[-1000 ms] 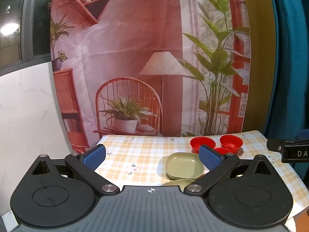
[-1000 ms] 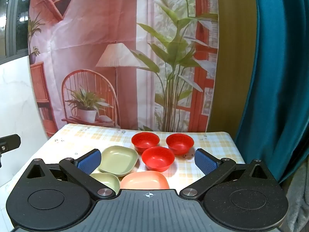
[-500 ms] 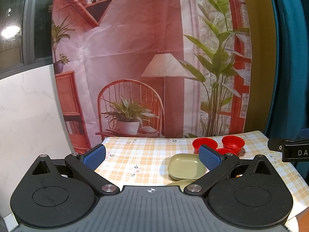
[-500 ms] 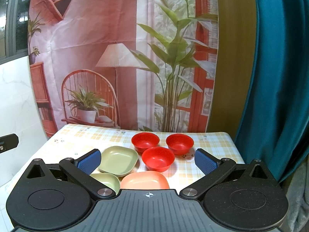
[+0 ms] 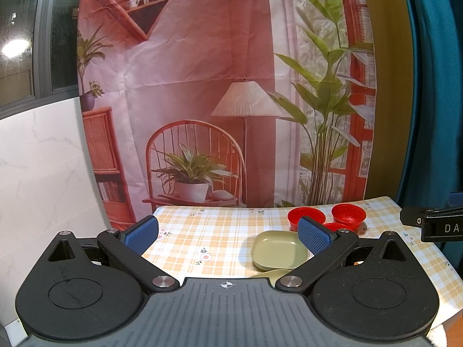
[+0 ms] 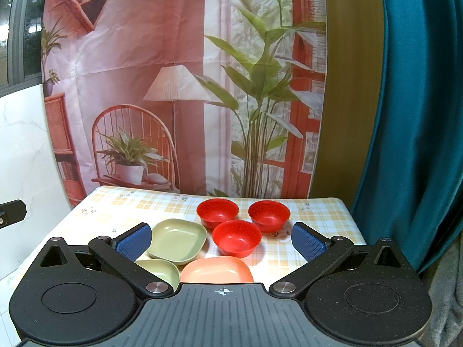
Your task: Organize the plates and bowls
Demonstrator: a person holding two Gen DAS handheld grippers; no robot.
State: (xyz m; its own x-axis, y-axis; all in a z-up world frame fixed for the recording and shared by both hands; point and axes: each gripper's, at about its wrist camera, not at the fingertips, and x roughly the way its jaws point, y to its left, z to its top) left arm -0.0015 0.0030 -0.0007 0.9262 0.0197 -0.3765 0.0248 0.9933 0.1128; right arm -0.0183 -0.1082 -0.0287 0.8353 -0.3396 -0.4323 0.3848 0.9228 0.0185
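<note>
You are holding both grippers above the near edge of the table (image 6: pixel 324 211), and neither is touching anything. Your left gripper (image 5: pixel 228 232) is hanging with its jaws spread wide and nothing between its blue pads (image 5: pixel 314 235); it is looking across the checked cloth toward the dishes from their left side. Your right gripper (image 6: pixel 221 241) is likewise gaping and empty, facing the dishes head on. Three red bowls (image 6: pixel 236 237) are sitting in a tight triangle on the far right part of the cloth, two behind and one in front, just beside one another. A green plate (image 6: pixel 177 240) is lying just left of the front bowl, close to the right gripper's left pad in the picture but lower, on the table. A second green plate (image 6: pixel 158 271) is lying nearer to you, partly hidden behind the right gripper's left finger, and a pink plate (image 6: pixel 216 269) is lying next to it, its near edge cut off by the gripper body. All dishes are sitting upright and unstacked. A printed backdrop (image 6: pixel 173 86) is hanging behind the table, with a teal curtain (image 6: pixel 405 115) at the right.
</note>
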